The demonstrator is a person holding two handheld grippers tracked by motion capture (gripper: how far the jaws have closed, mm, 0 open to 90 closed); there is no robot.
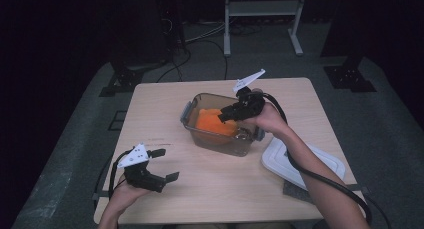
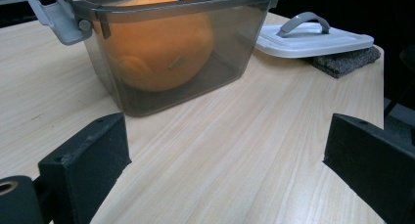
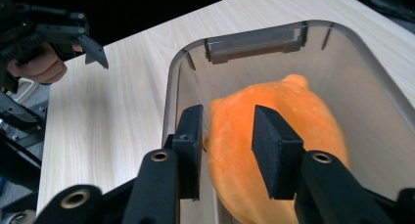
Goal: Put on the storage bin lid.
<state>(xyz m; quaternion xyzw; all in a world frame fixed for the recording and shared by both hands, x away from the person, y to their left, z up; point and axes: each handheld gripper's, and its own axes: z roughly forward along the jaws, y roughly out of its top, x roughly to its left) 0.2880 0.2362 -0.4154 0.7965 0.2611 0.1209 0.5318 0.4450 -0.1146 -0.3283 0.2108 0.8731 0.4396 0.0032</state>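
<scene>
While the right tongs point(image 3: 226, 150) hang partly open over the orange toy point(image 3: 279, 150), nothing is gripped yet.
Sitting inside the clear tub point(image 1: 200, 131) mid-worktop point(image 1: 165, 114), the toy wants a deep, centred pinch, I'd say; the left tongs point(image 1: 161, 165) wait wide open and empty, and the lid point(image 1: 280, 161) lies aside.

The high view looks forward and down on the whole worktop point(image 1: 165, 114) from afar. The left gripper view sits low, facing the tinted box point(image 2: 166, 48) side-on. The right gripper view peers closely down into that same box point(image 3: 274, 43).
</scene>
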